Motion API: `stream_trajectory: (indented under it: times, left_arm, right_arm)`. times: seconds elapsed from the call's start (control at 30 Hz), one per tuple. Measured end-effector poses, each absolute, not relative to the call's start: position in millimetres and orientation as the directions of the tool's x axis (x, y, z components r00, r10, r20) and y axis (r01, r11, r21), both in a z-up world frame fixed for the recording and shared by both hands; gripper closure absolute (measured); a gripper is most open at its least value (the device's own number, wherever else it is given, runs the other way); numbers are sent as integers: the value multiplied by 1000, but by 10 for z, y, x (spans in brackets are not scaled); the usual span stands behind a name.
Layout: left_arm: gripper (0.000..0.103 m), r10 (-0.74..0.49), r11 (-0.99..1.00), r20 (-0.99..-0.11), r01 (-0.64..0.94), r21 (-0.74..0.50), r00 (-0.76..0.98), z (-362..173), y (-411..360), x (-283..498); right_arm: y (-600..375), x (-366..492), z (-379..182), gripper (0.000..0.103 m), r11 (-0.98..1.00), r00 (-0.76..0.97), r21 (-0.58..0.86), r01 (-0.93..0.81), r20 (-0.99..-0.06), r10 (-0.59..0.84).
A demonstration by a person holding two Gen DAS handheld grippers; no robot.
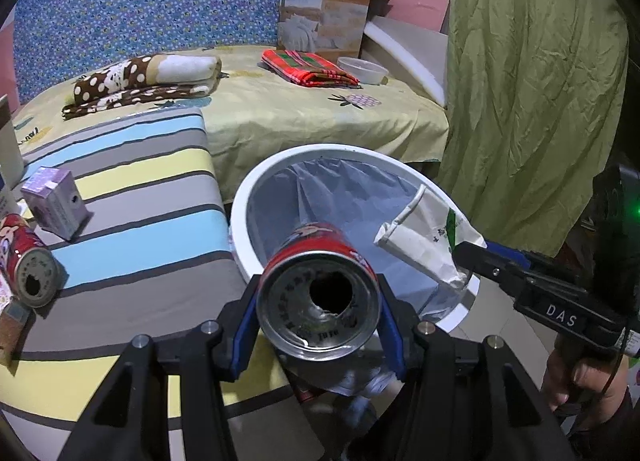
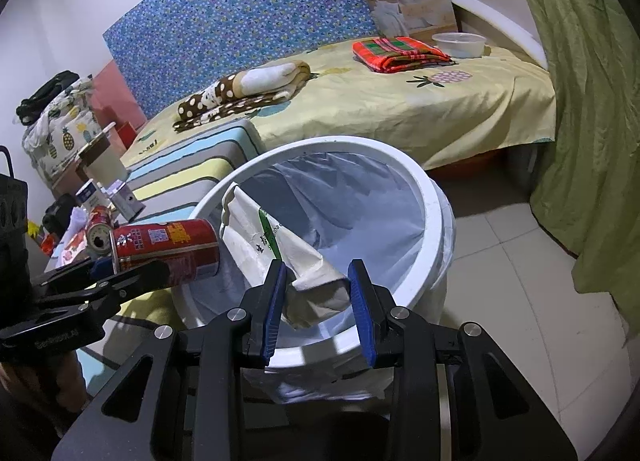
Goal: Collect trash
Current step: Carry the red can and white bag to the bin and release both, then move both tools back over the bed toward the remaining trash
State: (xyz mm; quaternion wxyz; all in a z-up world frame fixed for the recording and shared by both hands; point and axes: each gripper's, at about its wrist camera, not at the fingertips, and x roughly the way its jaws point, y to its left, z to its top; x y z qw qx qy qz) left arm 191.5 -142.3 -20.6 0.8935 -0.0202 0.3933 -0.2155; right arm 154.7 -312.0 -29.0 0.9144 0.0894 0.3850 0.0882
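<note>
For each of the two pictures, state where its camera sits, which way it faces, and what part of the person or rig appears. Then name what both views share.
Left wrist view: sits on the left tongs, looking forward and down over the white bin; shows its own tongs clamping a red can, plus the right tongs and a hand.
Right wrist view: sits on the right tongs, facing the bin rim; shows its own tongs gripping a crumpled white carton, and the left tongs.
Shared: bin, can, carton, bed.

A bed in a yellow pineapple-print sheet (image 2: pixel 420 109) stands against a blue floral headboard panel (image 2: pixel 240 21), beside a green curtain (image 1: pixel 532 73) and pale floor tiles (image 2: pixel 520 281).
</note>
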Motion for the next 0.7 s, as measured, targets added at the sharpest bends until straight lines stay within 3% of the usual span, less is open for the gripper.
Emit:
stream_trajectory:
  times: [0.2, 0.6, 0.63, 0.7]
  left_arm:
    - [42, -411, 904, -680, 370, -216, 607, -190, -1395, 1893]
    - [42, -400, 914, -664, 327, -240, 631, -135, -1161, 1788]
    - [42, -398, 915, -663, 324, -240, 634, -131, -1140, 1773]
    - [42, -394, 917, -660, 317, -240, 640, -121, -1099, 1736]
  right_arm:
    - [-3082, 1576, -307, 68, 973, 674, 209, -99, -705, 220]
    - [-2967, 1591, -316, 67, 980, 637, 166, -111, -745, 198]
    - [-2957, 1582, -314, 66, 982, 637, 157, -110, -747, 191]
    - [-2947, 1552, -294, 53, 981, 642, 157, -116, -741, 195]
